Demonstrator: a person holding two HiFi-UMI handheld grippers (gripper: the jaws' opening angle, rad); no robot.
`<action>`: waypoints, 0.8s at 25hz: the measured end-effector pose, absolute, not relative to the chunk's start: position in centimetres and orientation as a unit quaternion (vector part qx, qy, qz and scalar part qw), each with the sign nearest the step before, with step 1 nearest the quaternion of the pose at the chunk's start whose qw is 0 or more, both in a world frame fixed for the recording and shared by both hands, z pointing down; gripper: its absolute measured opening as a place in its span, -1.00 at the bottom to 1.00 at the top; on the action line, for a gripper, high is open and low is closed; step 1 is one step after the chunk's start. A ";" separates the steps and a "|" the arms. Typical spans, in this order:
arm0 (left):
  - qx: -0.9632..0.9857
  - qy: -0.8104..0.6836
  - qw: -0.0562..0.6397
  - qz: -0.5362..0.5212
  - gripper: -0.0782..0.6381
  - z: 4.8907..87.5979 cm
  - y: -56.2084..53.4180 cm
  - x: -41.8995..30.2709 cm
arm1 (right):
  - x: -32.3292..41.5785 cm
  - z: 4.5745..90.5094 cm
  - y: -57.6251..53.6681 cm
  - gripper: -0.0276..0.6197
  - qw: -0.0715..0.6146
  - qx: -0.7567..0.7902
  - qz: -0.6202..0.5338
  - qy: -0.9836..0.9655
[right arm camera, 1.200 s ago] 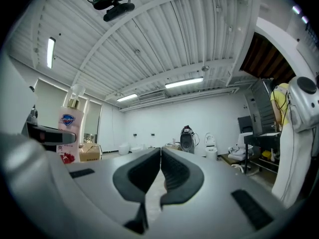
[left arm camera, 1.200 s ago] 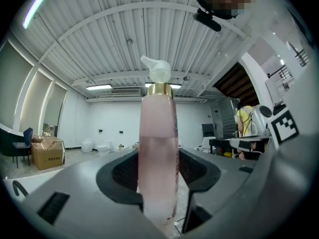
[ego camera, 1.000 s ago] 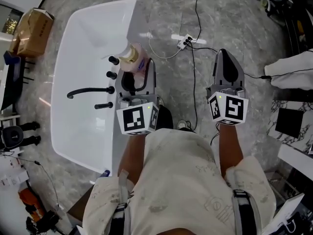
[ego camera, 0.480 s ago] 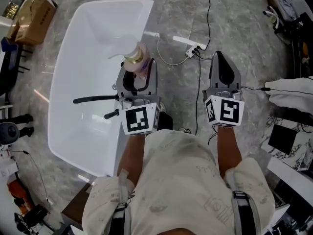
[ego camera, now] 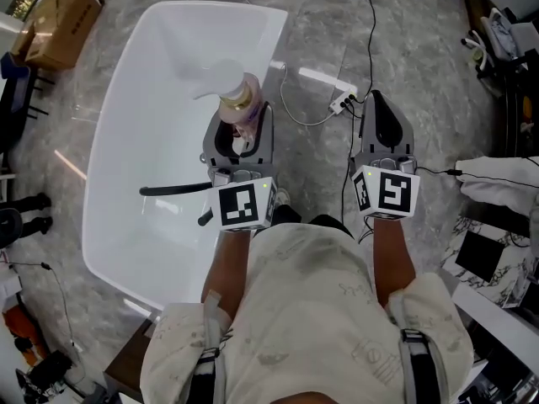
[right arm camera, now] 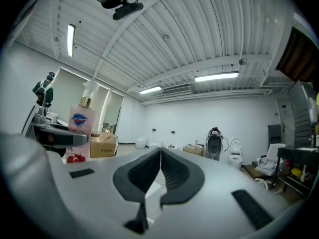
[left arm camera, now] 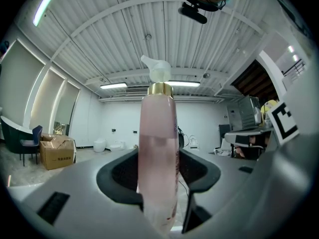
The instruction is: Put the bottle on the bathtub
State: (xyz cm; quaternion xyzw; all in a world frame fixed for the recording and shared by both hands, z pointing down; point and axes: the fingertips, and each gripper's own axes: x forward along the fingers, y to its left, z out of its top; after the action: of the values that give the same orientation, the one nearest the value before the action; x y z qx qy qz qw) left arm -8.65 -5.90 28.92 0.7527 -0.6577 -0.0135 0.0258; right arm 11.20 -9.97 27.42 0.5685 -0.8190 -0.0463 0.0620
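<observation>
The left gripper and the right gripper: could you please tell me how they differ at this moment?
The left gripper is closed on the pink pump bottle; the right gripper is closed on nothing. The left gripper sits over the bathtub rim; the right gripper over the grey floor. Both point forward.

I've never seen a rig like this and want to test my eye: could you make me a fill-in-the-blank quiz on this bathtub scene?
1. The left gripper is shut on the ____ bottle.
2. The right gripper is shut and ____.
3. The bathtub is white; its tap is ____.

Missing words: pink; empty; black.
</observation>
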 end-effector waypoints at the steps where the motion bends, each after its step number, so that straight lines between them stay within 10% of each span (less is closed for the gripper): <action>1: 0.753 -0.658 0.026 -0.016 -0.14 29.0 -6.3 -9.1 | 10.6 27.4 -10.4 -0.94 0.062 0.567 -0.048 -0.820; 20: 0.745 -0.666 0.025 0.000 -0.14 30.3 -17.2 -11.1 | 7.4 29.7 -22.5 -0.94 0.053 0.539 -0.028 -0.840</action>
State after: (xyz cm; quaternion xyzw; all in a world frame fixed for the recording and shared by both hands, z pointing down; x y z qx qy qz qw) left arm -11.06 -17.20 30.32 0.7452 -0.6664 0.0002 0.0252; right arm 7.38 -22.49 29.73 0.5394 -0.8400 -0.0280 0.0528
